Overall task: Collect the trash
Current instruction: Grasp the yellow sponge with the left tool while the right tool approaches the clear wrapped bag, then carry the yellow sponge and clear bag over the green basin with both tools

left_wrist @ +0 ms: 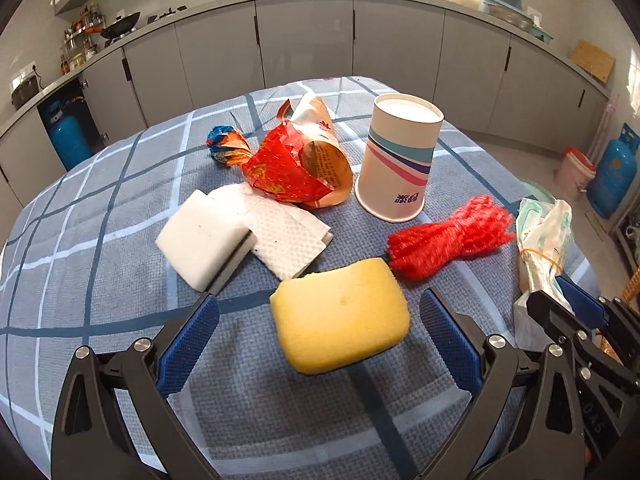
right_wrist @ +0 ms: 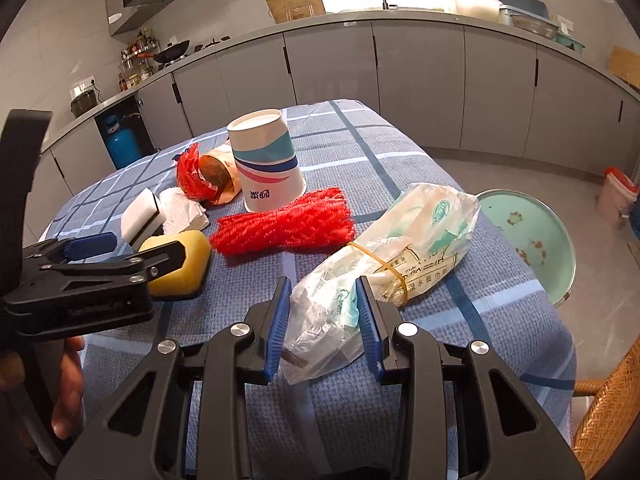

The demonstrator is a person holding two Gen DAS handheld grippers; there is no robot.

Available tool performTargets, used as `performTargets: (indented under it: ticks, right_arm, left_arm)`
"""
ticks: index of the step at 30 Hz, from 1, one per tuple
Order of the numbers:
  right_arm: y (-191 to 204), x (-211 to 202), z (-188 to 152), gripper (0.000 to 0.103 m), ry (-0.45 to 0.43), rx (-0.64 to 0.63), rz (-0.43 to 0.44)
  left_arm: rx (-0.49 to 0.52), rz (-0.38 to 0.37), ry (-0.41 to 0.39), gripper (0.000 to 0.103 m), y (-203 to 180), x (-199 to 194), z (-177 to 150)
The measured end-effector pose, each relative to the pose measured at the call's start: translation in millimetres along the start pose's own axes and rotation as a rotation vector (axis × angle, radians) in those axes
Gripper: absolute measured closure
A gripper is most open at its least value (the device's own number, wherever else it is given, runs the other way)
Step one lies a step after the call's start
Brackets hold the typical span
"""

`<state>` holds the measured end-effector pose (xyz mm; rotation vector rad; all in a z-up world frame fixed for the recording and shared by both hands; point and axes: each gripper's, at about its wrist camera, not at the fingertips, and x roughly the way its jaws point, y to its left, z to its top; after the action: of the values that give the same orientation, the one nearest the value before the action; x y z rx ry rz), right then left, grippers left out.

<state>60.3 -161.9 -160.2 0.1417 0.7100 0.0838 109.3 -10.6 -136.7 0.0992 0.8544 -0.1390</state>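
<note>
Grey kitchen cabinets (left_wrist: 304,40) curving behind, blue checked cloth covering the surface (left_wrist: 100,208). Crowding the middle of the cloth: an upside-down paper cup (left_wrist: 400,160), a crumpled red wrapper (left_wrist: 288,168) lying against a torn paper carton (left_wrist: 324,152), a twisted blue and orange foil (left_wrist: 224,144) behind them, a white foam block (left_wrist: 196,236) touching a folded paper towel (left_wrist: 284,236), and a red mesh bundle (left_wrist: 452,236) lying just beside the cup. Sitting off the surface's right edge, lower down: a pale green round tray (right_wrist: 528,240); showing at the lower right corner, a wicker chair (right_wrist: 608,408).

Tilting downward over the near edge, left gripper (left_wrist: 320,320) standing spread wide, a yellow sponge (left_wrist: 340,316) lying between its blue pads (left_wrist: 192,336) without touching either. Showing in the right wrist view below that gripper: part of a hand (right_wrist: 68,384) wrapping the handle.

Also angling down, right gripper (right_wrist: 322,320) pinching the crumpled near end of a plastic bag of tissues (right_wrist: 400,240), both pads pressing into the plastic. Lying slantwise toward the far right, the bag is resting on the cloth, bound by a yellow rubber band (right_wrist: 384,264), near the red mesh bundle and well apart from the sponge.
</note>
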Motion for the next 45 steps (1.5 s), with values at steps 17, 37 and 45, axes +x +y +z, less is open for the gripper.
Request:
performTargets:
  ticks: [17, 37, 45]
  right_arm:
    - [1, 3, -5, 0.068, -0.01, -0.016, 0.001]
    - [8, -15, -2, 0.069, -0.083, -0.059, -0.021]
    - [15, -30, 0, 0.069, -0.13, -0.101, -0.034]
  left_arm:
    - [-0.019, -0.015, 0.041, 0.023, 5, 16, -9]
    - [0.052, 0.009, -0.104, 0.035, -1, -40, -11]
    - [0.072, 0.048, -0.19, 0.035, -6, -67, -3]
